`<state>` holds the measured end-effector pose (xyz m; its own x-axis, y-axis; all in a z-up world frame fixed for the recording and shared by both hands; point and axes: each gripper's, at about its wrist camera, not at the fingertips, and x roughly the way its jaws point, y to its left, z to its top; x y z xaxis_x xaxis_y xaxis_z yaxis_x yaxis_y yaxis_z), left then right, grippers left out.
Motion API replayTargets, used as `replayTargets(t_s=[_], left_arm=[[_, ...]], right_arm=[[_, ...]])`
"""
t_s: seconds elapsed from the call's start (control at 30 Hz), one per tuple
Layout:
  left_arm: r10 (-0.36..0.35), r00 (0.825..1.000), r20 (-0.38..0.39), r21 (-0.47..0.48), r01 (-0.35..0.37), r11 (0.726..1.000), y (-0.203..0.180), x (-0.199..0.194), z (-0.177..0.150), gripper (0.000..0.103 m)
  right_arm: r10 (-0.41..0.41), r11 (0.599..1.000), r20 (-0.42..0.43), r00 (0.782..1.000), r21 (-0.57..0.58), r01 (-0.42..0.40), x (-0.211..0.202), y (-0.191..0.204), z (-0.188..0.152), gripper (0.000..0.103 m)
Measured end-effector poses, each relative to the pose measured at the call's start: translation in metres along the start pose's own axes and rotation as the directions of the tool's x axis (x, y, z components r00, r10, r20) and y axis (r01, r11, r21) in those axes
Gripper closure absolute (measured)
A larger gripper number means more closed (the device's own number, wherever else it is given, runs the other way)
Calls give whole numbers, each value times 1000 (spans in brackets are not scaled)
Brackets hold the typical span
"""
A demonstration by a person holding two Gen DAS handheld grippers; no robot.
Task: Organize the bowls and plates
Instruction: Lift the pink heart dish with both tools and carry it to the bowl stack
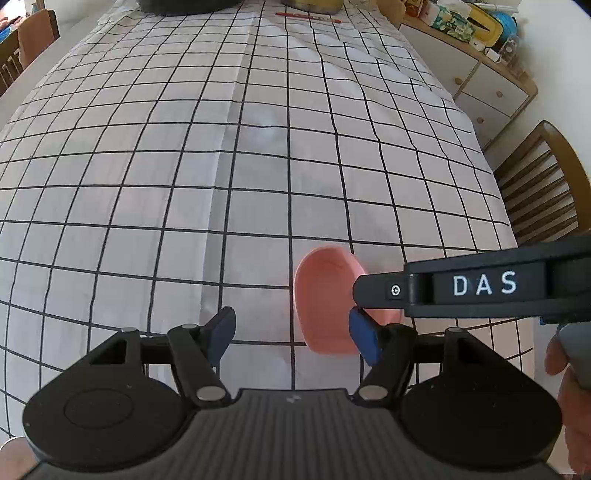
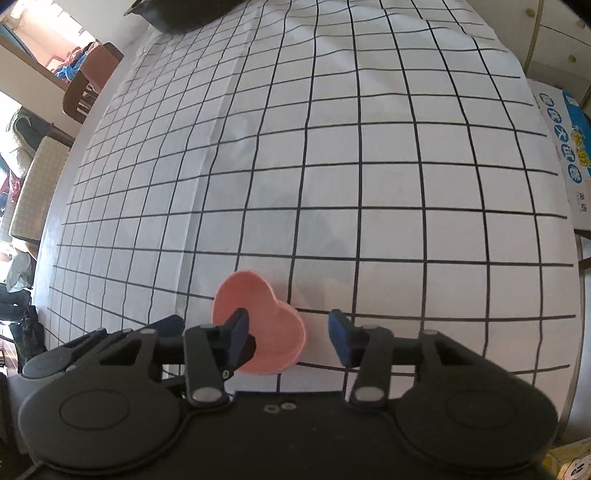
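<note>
A pink heart-shaped bowl [image 1: 325, 295] [image 2: 269, 332] stands upright on the checked tablecloth [image 1: 221, 166] near the table's front edge. My left gripper [image 1: 293, 336] is open. Its right blue pad [image 1: 364, 339] hangs over the bowl's near right side, and its left pad [image 1: 221, 330] is over bare cloth. The right gripper's black body [image 1: 480, 288] reaches in from the right above the bowl. In the right wrist view my right gripper [image 2: 290, 336] is open. Its left pad [image 2: 240, 330] is over the bowl's hollow, and its right pad [image 2: 340, 334] stands clear of the rim.
A wooden chair [image 1: 543, 192] and a sideboard [image 1: 480, 85] crowded with boxes stand to the right of the table. A red pen [image 1: 306, 15] and dark objects lie at the far end. A printed carton [image 2: 569, 155] sits off the right edge. A person's hand [image 1: 565, 369] holds the right gripper.
</note>
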<state>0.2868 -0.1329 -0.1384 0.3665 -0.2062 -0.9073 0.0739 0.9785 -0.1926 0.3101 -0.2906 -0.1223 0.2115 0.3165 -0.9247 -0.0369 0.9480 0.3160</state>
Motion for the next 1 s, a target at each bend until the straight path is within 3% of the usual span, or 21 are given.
replayTargets(t_s=[0.13,0.2,0.4,0.53,0.67,0.77,1.0], left_arm=[[3,1000,17,16,-4,1000,-2,-1,-2,39],[-1,1000,20,21,0,1000,-2,-2,-1,51],[-17,1000,13,7,16,1000,1,1,2,69],[-21,1000,-2,-12,21,1000,4,3,1,75],[-28,1000,-2,-19,28,999,4,3,0,86],[-34,999,-4,-35,34,999,5,3,1,89],[-44,999,5,-19,44,999,3,-4,2,92]], right_arm=[[7,1000,-5,1000,6,-7,-1,-3,-2,72],[6,1000,-11,1000,0,-6,-1,-4,-5,77],[-4,1000,-13,1000,-15,3,-4,-6,-9,81],[-6,1000,-12,1000,-24,6,-4,-5,-13,85],[-9,1000,-10,1000,-25,8,-5,-4,-12,94],[-12,1000,-9,1000,-26,12,-6,-4,-12,100],[-15,1000,6,1000,-25,15,-13,-7,-14,101]])
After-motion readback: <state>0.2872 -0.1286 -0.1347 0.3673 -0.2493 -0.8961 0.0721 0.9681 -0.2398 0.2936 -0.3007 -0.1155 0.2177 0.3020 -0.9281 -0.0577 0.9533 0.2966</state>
